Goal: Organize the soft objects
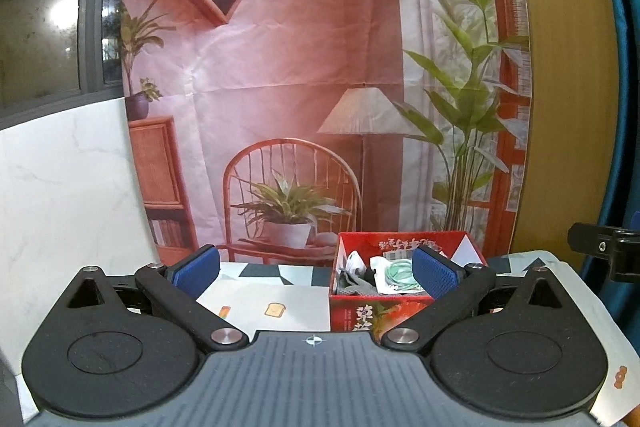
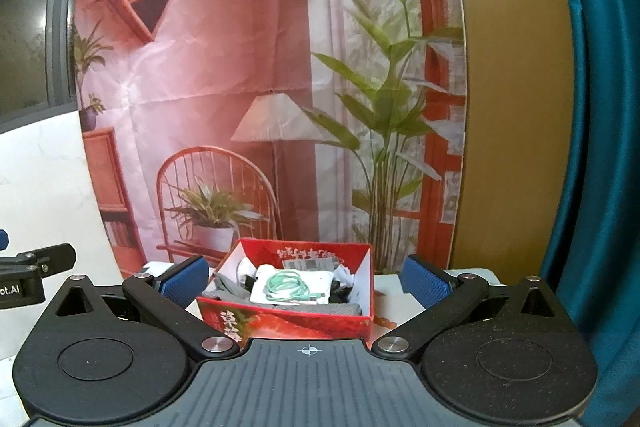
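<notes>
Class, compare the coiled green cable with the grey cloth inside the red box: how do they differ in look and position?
The green cable is thin and looped into a coil; the grey cloth is broad and crumpled. The cable lies on top of a white packet near the middle; the cloth sits lower, along the left and front walls of the red box. Both are soft, loose and inside the box, and neither open gripper touches them.

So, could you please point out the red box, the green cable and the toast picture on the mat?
red box (image 2: 288,323): right wrist view, front wall.
green cable (image 2: 294,287): right wrist view, coiled loops.
toast picture (image 1: 274,309): left wrist view, its centre.
</notes>
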Available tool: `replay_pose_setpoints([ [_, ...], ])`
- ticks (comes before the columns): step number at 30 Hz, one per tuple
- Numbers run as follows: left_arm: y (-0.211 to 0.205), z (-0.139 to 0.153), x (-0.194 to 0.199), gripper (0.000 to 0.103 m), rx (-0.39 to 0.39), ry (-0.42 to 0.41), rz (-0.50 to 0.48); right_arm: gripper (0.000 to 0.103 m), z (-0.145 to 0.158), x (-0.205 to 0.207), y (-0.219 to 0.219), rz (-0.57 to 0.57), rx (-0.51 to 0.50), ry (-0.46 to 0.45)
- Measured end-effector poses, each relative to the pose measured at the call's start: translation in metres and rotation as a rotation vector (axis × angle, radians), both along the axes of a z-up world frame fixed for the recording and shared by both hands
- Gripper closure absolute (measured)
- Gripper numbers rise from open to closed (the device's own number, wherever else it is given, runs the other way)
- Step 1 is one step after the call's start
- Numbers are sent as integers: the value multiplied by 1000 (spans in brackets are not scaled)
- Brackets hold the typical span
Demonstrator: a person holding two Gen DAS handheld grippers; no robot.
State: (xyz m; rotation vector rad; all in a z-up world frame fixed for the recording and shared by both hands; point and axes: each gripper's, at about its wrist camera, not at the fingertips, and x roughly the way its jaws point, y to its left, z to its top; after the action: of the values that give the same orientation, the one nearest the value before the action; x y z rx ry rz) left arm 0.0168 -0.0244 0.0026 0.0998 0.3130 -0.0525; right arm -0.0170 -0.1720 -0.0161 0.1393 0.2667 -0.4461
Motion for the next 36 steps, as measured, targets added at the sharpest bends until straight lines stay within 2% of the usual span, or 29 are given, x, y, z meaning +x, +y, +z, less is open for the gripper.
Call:
replay_pose_setpoints([
  [36, 6, 2, -9, 0, -8, -10, 16, 0, 2, -16, 1, -9, 7, -10],
])
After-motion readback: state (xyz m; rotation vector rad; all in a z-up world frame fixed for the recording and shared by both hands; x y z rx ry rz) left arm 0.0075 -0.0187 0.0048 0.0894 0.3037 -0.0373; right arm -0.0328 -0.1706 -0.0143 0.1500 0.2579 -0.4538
